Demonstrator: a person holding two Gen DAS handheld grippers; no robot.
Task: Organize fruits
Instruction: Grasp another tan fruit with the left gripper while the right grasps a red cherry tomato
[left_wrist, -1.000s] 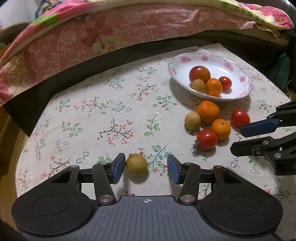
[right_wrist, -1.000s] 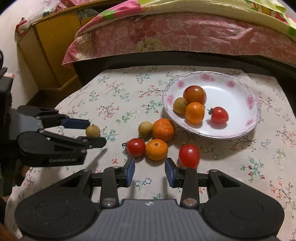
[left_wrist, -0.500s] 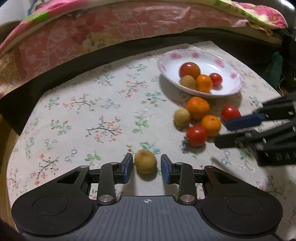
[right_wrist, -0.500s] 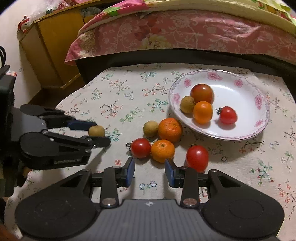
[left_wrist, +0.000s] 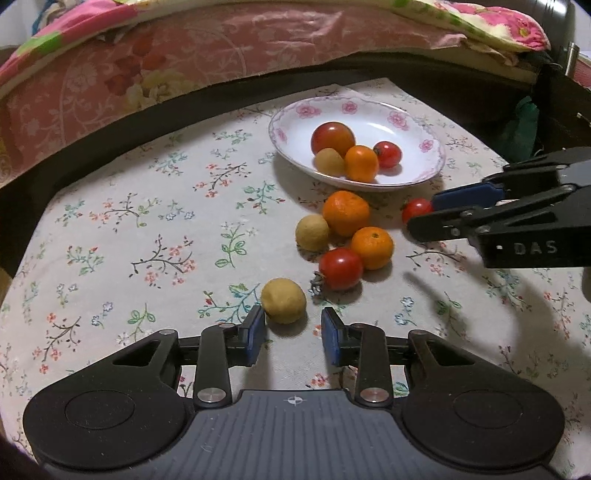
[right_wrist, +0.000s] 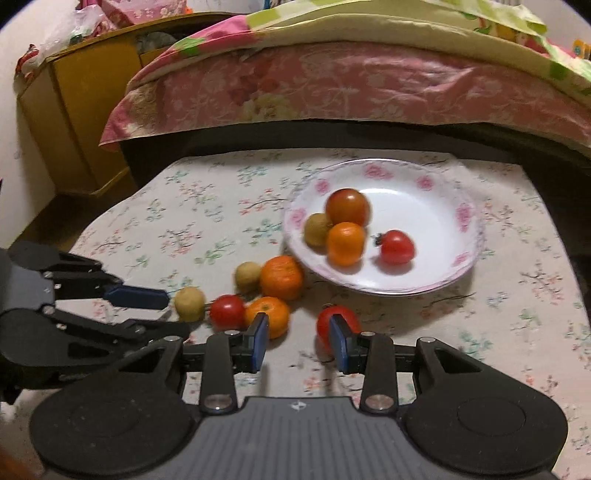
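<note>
A white floral plate (left_wrist: 291, 122) (right_wrist: 458, 214) holds several fruits: tomatoes, an orange and a small tan fruit. On the cloth lie two oranges (left_wrist: 345, 212) (left_wrist: 371, 246), a tomato (left_wrist: 340, 267) and a tan fruit (left_wrist: 311, 232). My left gripper (left_wrist: 293, 334) is open; a tan round fruit (left_wrist: 283, 300) (right_wrist: 189, 303) lies just past its fingertips, near the left pad. My right gripper (right_wrist: 298, 341) is open, with a red tomato (right_wrist: 325, 323) partly behind its right finger; the tomato also shows in the left wrist view (left_wrist: 415, 208).
The table has a floral cloth (left_wrist: 147, 229). A bed with a pink quilt (left_wrist: 221, 55) runs along the far side. A yellow wooden cabinet (right_wrist: 74, 110) stands at the far left. The right gripper's body (left_wrist: 517, 218) hangs over the table's right part.
The left gripper closed somewhat around the tan fruit, then opened wider and drew back; the fruit now lies just beyond the tips. The right gripper moved forward to the tomato.
</note>
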